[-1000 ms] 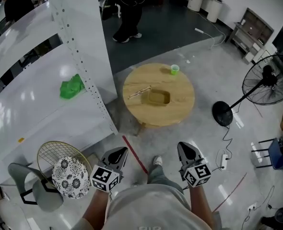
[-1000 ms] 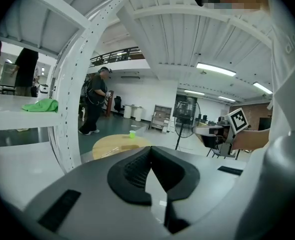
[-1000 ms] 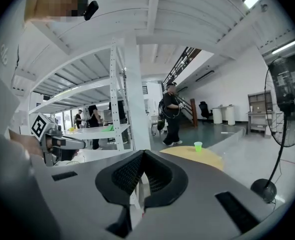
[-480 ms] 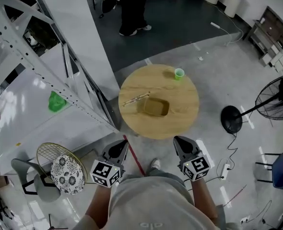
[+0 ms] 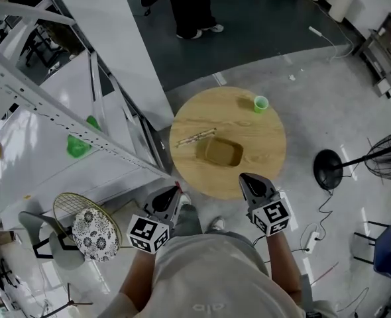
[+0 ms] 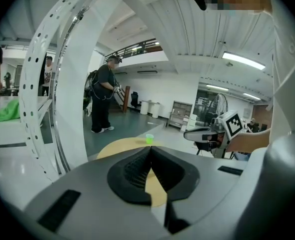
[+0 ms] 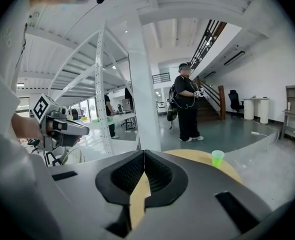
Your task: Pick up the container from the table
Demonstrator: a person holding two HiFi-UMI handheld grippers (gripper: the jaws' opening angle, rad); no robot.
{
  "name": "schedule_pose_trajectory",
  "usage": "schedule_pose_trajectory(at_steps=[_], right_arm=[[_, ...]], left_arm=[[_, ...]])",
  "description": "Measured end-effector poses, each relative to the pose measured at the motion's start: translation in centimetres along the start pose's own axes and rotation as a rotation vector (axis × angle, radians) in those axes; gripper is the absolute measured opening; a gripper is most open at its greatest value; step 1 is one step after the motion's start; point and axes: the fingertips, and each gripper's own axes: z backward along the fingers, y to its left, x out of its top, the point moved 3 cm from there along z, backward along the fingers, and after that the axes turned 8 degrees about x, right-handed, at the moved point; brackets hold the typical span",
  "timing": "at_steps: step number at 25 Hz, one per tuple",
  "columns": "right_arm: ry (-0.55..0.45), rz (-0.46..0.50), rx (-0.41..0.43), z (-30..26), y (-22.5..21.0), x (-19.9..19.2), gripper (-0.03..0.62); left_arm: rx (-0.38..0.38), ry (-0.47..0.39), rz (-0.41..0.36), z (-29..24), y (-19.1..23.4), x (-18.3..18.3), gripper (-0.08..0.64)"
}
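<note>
In the head view the container sits near the middle of the round wooden bench. It is a shallow brown tray that looks light and stiff, probably best pinched by its near rim. Thin sticks lie just left of it and a green cup stands at the far edge. The left claw and right claw hang at the bench's near edge, with white racking to the left. The left gripper view shows that claw clenched on nothing. The right gripper view shows the same, with a person standing far off on the glossy floor
</note>
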Motion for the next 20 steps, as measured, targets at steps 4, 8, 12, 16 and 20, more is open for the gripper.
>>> schedule_pose_trajectory(at_steps=[4,8,12,16,20], right_arm=[[0.024,-0.007,-0.024,-3.8,-1.9,0.6,0.025],[0.061,-0.034,-0.060,-7.2,-4.0,0.3,0.025],[0.135,-0.013,-0.104,-10.6,-6.2,-1.2,0.026],[0.213,0.010,-0.112,-13.9,-8.0,-3.1,0.048],[0.324,0.046,-0.105,-16.8,-9.6,-5.6,0.126]], left_arm=[[-0.028,0.017,-0.010,-2.5,3.5,0.9,0.017],[-0.068,0.042,-0.018,-5.0,6.7,1.8,0.017],[-0.116,0.074,-0.046,-7.0,8.8,2.0,0.017],[-0.152,0.110,-0.066,-8.4,10.7,1.8,0.017],[-0.175,0.136,-0.082,-9.4,12.1,1.5,0.017]])
